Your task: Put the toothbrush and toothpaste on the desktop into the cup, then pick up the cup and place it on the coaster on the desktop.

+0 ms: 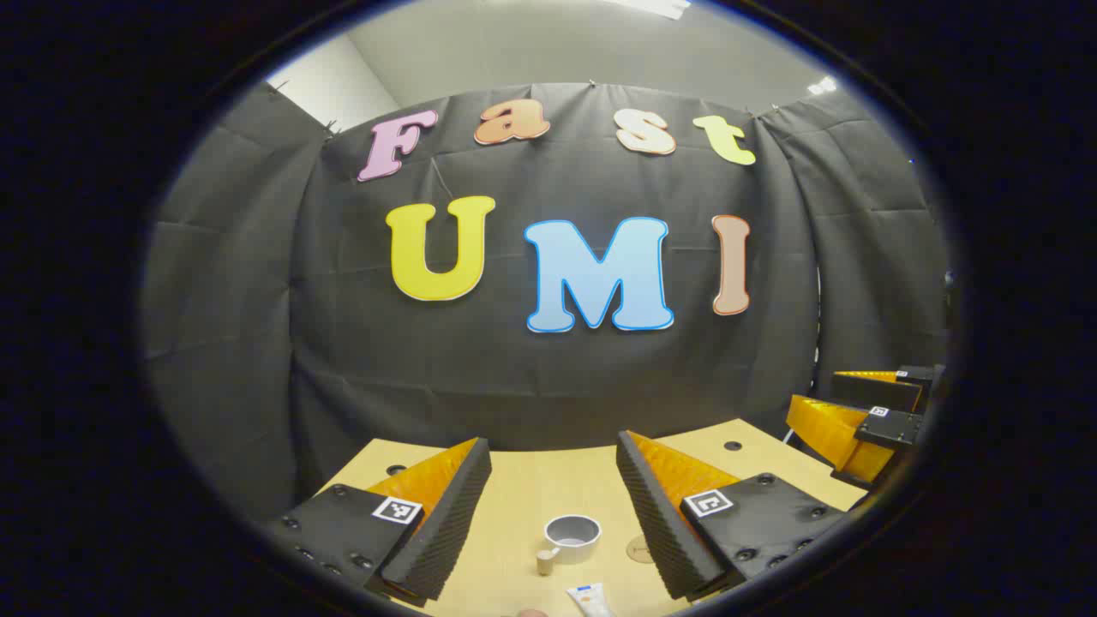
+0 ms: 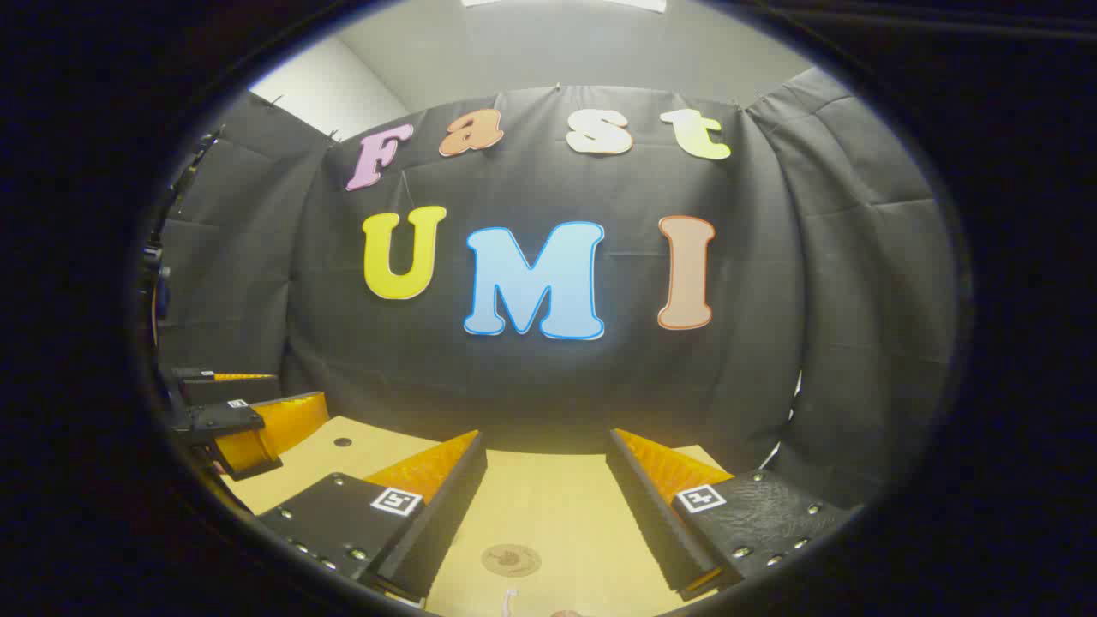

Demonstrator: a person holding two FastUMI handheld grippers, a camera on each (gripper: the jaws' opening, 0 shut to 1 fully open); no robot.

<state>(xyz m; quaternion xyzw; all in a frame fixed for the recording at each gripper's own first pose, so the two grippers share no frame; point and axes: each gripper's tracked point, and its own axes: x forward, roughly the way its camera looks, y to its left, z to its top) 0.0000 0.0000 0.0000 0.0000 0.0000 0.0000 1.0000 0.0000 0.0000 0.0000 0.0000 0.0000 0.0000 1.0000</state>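
Note:
In the left gripper view a grey cup (image 1: pixel 572 536) with a pale handle stands upright on the wooden desktop (image 1: pixel 531 488), low between my fingers. A white toothpaste tube (image 1: pixel 591 600) lies just in front of it at the bottom edge. A round tan coaster (image 1: pixel 638 548) peeks out beside the cup, partly behind one finger. My left gripper (image 1: pixel 553 446) hovers open above them, holding nothing. In the right gripper view the coaster (image 2: pixel 511 560) lies between my fingers, with a thin white tip, perhaps the toothbrush (image 2: pixel 510 602), below it. My right gripper (image 2: pixel 546 439) is open and holds nothing.
The booth's black cloth wall stands close behind the desktop's far edge. The right gripper (image 1: pixel 857 420) shows at the right of the left gripper view; the left gripper (image 2: pixel 240 420) shows at the left of the right gripper view. Small round holes (image 1: pixel 733 446) mark the desktop.

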